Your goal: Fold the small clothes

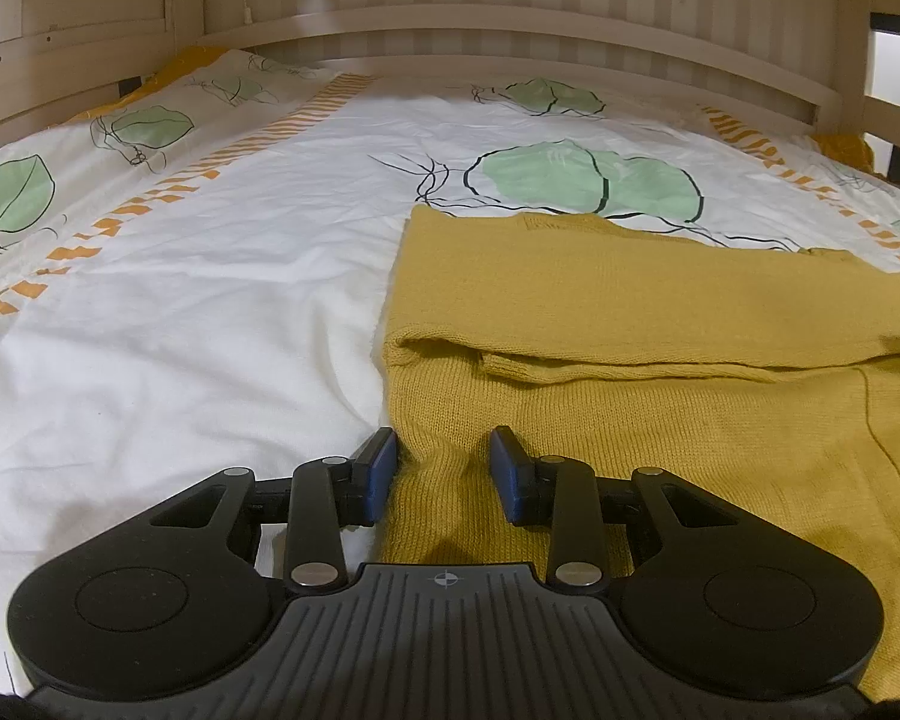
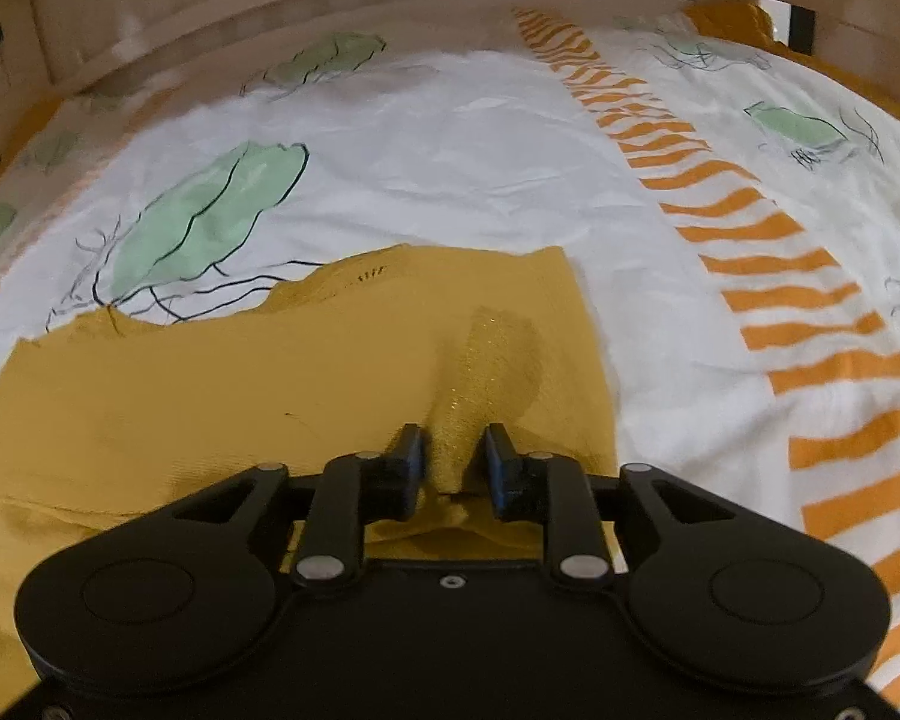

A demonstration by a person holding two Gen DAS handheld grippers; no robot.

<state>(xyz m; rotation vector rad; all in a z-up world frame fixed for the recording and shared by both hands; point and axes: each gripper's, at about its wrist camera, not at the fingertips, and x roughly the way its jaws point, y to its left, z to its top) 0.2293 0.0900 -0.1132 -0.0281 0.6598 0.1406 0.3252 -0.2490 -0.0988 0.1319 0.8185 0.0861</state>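
Counts, both wrist views:
- 1 mustard knit garment (image 1: 660, 312), lying on the bed; same one in the right wrist view (image 2: 270, 372).
- 1 printed bedsheet (image 1: 210, 312), white.
- 2 orange striped bands on the sheet in the left view: one on the left (image 1: 168, 192), one on the right (image 1: 810, 180). The right view shows only 1 (image 2: 750, 228).
- Green leaf prints: at least 5 in the left view; the big middle one (image 1: 582, 180) looks like two overlapping. Edge ones are cut off, so no exact total.
- 1 wooden bed rail (image 1: 510, 24) behind.
- 2 sets of tongs, one per view: left (image 1: 444, 462), right (image 2: 453, 456), each with 2 blue-padded fingers (image 1: 381, 468).
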